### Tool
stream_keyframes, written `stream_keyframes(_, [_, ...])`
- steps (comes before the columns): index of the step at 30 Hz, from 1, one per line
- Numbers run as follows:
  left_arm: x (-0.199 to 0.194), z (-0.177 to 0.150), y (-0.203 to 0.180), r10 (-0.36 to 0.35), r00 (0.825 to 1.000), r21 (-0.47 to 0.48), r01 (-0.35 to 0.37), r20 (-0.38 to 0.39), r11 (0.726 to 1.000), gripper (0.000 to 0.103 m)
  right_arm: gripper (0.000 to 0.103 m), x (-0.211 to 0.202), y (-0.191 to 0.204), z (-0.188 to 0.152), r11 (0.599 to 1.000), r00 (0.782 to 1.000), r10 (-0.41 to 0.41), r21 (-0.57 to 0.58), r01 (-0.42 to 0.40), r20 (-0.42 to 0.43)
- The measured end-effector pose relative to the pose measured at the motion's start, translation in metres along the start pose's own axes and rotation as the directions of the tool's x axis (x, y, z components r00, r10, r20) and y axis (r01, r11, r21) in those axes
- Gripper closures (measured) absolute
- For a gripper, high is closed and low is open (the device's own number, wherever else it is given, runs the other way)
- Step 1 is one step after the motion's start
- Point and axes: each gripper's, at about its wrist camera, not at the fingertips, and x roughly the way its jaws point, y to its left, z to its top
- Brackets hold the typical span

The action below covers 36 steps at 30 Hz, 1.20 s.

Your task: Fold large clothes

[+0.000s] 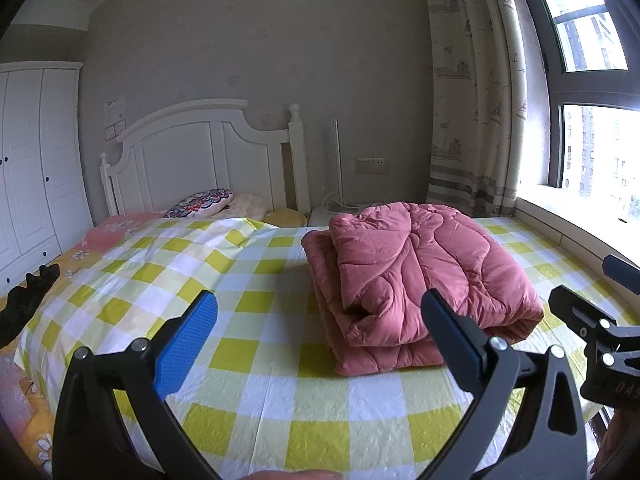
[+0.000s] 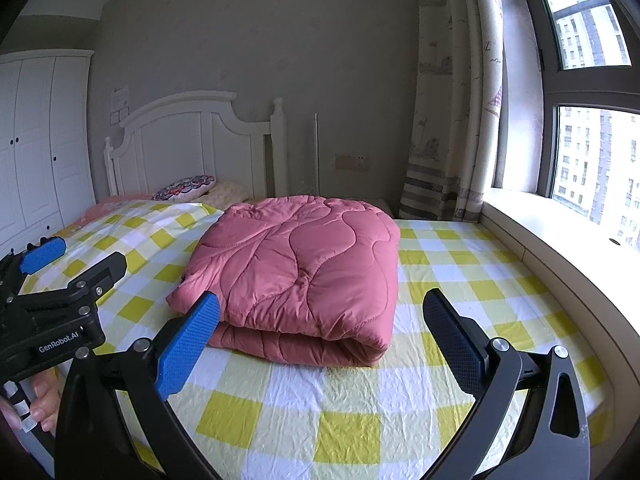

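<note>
A pink quilted garment (image 2: pixel 296 268) lies folded into a thick, layered bundle on a bed (image 2: pixel 360 412) covered by a yellow, white and pale green checked sheet, toward the window side of the mattress. The left hand-held gripper (image 1: pixel 320 340) hovers above the sheet with its jaws spread wide and nothing between them, the bundle showing just beyond its dark right finger; its left finger carries a blue textured pad (image 1: pixel 186 348). The right hand-held gripper (image 2: pixel 320 340) is likewise wide apart and empty, held over the near edge of the bed with the folded bundle just ahead of its blue-padded finger. Each tool appears at the edge of the other's view, and the fingers of a hand (image 2: pixel 42 400) grip the left tool's handle in the right wrist view. At the head of the bed stand a white headboard (image 1: pixel 200 148) and a patterned pillow (image 1: pixel 200 202). A dark piece of clothing (image 1: pixel 28 296) lies at the far left edge of the bed, well apart from the pink bundle. A white wardrobe (image 1: pixel 36 160) fills the left wall; a printed curtain (image 1: pixel 472 92) hangs beside the bright window (image 1: pixel 592 120).
</note>
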Motion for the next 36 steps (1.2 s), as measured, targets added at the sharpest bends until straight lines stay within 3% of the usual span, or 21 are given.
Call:
stream_keyframes(26, [-0.007,-0.003,0.001,0.015,0.999,0.017,-0.015,0.032,1.0,0.002,0.005,0.002,0.003,-0.004,1.0,1.0,0.009,-0.003,-0.009,-0.011])
stream_keyframes(36, [0.008,-0.012,-0.002,-0.054,0.998,0.012,0.055,-0.013,0.998,0.002,0.005,0.023,-0.004,-0.011,0.998,0.996,0.055,-0.002,-0.056,-0.076])
